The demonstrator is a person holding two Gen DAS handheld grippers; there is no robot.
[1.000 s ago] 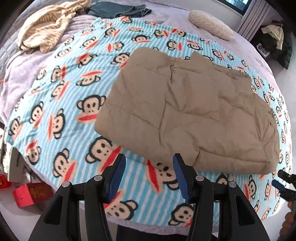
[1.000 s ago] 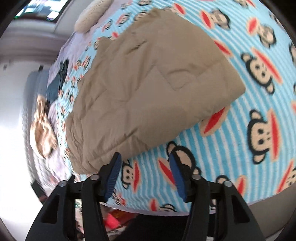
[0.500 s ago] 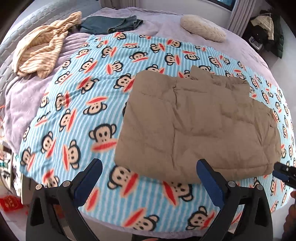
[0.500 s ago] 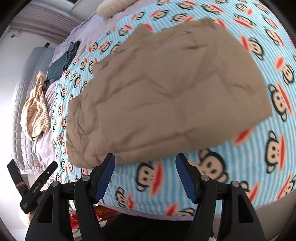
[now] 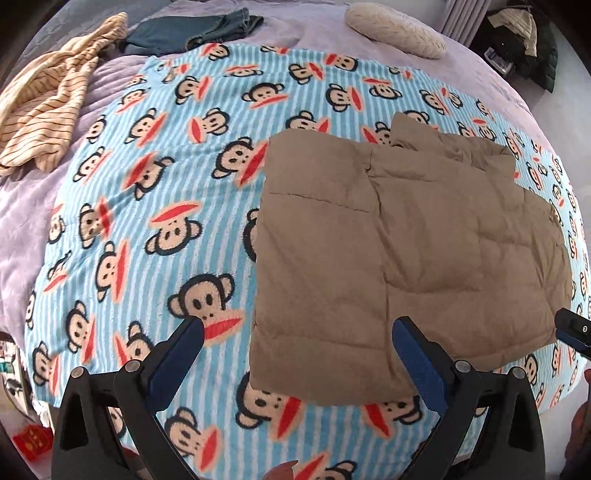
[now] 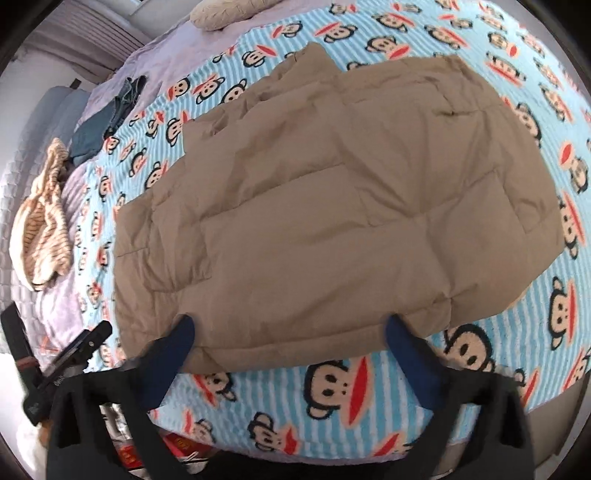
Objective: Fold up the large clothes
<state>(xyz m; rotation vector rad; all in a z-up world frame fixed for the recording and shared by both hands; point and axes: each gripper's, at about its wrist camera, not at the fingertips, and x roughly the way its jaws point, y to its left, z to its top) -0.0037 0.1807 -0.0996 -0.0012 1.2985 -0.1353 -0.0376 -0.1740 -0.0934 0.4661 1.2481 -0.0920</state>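
A tan padded jacket [image 5: 406,251] lies spread flat on the monkey-print blanket [image 5: 155,206] that covers the bed, toward the near right part of it. It looks already folded in on itself into a rough rectangle, with a collar or flap poking out at the far edge.

The left tool [image 5: 295,350] hovers over the jacket's near left corner with its jaws spread wide and nothing between them. The right tool [image 6: 286,334] hangs over the near hem, equally wide and empty, its blue pads [image 6: 400,336] just above the fabric edge.

My guess is the next fold starts from this near hem. To do it well, each tool should come down on a corner and pinch through every layer, not just the top skin, since puffy filling slips. Both corners should then lift together and travel level toward the far edge, so the hem lands square rather than skewed.

Off to the far left, a striped garment [image 5: 44,107] and some dark jeans [image 5: 192,33] wait on the purple bedspread [image 5: 22,206].
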